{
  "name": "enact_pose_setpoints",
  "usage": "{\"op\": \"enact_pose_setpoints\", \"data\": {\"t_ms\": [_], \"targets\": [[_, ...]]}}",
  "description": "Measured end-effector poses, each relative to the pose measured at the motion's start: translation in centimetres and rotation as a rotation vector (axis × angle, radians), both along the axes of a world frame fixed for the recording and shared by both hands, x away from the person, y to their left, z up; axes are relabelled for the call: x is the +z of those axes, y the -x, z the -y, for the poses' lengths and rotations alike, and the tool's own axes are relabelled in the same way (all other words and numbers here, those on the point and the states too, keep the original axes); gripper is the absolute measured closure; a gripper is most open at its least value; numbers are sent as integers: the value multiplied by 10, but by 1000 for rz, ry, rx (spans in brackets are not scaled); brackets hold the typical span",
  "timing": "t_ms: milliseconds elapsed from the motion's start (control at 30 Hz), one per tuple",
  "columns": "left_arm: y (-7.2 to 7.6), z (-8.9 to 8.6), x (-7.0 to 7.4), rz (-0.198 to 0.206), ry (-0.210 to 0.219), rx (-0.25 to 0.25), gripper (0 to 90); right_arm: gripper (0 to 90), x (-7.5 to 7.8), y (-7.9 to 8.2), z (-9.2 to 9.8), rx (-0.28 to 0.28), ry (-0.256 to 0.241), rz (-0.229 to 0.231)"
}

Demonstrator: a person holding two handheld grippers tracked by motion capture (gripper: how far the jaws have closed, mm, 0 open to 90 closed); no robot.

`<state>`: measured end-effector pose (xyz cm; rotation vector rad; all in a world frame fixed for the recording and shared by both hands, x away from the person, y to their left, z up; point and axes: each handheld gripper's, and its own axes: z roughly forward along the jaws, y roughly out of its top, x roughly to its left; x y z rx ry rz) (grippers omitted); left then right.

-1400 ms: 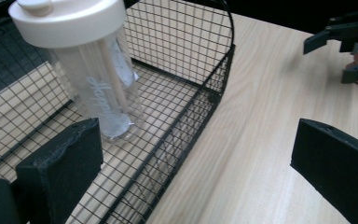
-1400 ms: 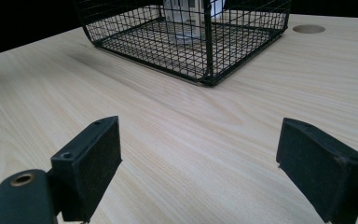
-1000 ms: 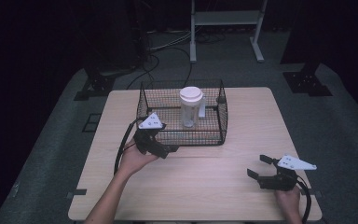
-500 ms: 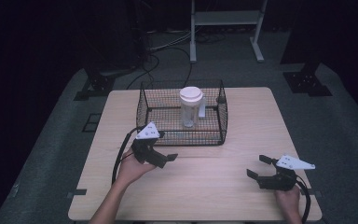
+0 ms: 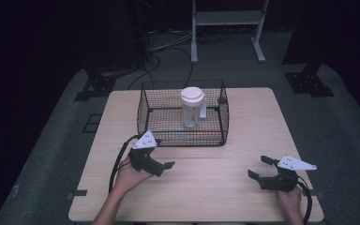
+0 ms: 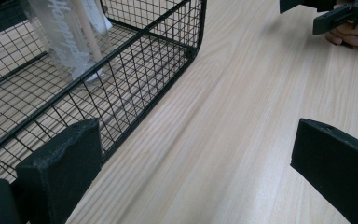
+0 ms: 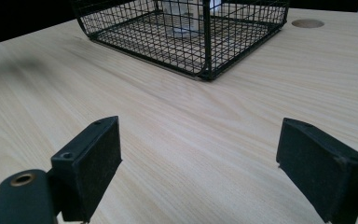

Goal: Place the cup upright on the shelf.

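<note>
Nearest the person, the right tongs rest spread and empty on the tabletop, well short of the wire basket. The left tongs, also spread and empty, sit just before the basket's front wall, probably clear after a release. Inside, the lidded clear cup stands upright mid-basket.

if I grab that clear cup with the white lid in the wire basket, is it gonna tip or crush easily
The cup is tall and narrow with a wider lid, so a push near the top would probably tip it. Its clear walls look thin and it seems empty, so likely light and easy to dent. The basket walls should catch it.
</note>
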<state>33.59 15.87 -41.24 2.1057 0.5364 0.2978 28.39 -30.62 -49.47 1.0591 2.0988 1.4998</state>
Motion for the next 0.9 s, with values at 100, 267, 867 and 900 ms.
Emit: {"op": "enact_pose_setpoints", "data": {"t_ms": [100, 267, 867, 900], "targets": [[3, -2, -4, 2, -4, 4, 12, 128, 0, 0, 0, 0, 1, -1], [7, -6, -9, 5, -4, 9, 12, 128, 0, 0, 0, -2, 3, -2], [25, -30, -33, 6, 36, 59, 12, 128, 0, 0, -1, -3, 12, 5], [26, -31, -34, 8, 38, 59, 12, 128, 0, 0, -1, -3, 12, 5]]}}
